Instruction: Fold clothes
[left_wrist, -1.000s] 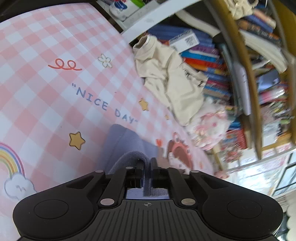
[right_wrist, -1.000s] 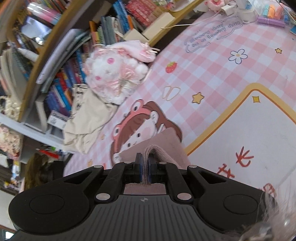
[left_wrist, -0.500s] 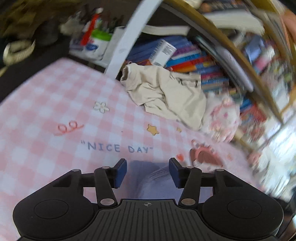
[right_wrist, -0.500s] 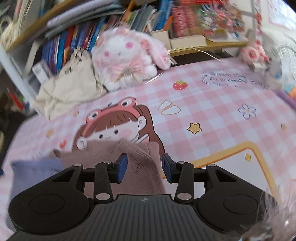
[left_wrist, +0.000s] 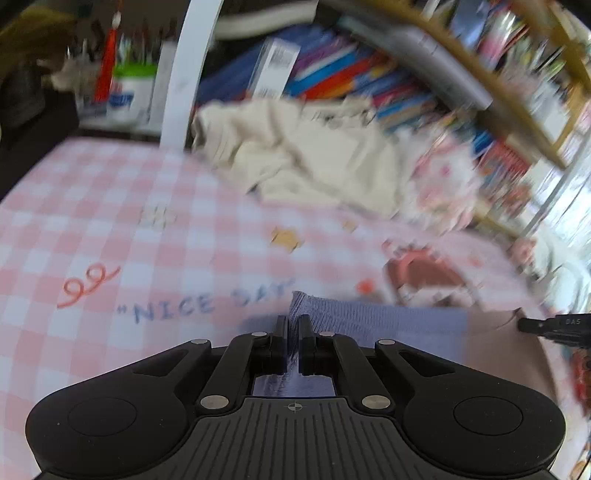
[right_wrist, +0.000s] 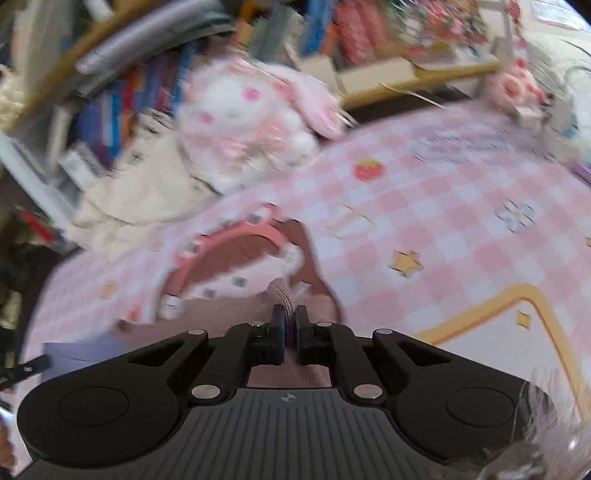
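1. We had the left gripper (left_wrist: 293, 345) clamped on the blue end of the knit garment (left_wrist: 373, 321), its fingers pressed together with a ridge of cloth standing up between them
2. We had the right gripper (right_wrist: 290, 338) pinched shut on the mauve end of the garment (right_wrist: 221, 314), a ribbed tuft poking out past the fingertips
3. The garment lay low across the pink checked mat (left_wrist: 92, 229), just this side of the "NICE DAY" lettering (left_wrist: 203, 301) and partly over the cartoon girl print (right_wrist: 240, 254) beside that lettering
4. We judged the folding to be midway: both ends were gripped and the cloth already looked narrow, but no finished neat stack showed
5. Beyond the lettering, the cream garment (left_wrist: 306, 162) sat crumpled and untouched against the books, next to the plush rabbit (right_wrist: 251, 122), so more work remained
6. Motion blur hid the finer creases
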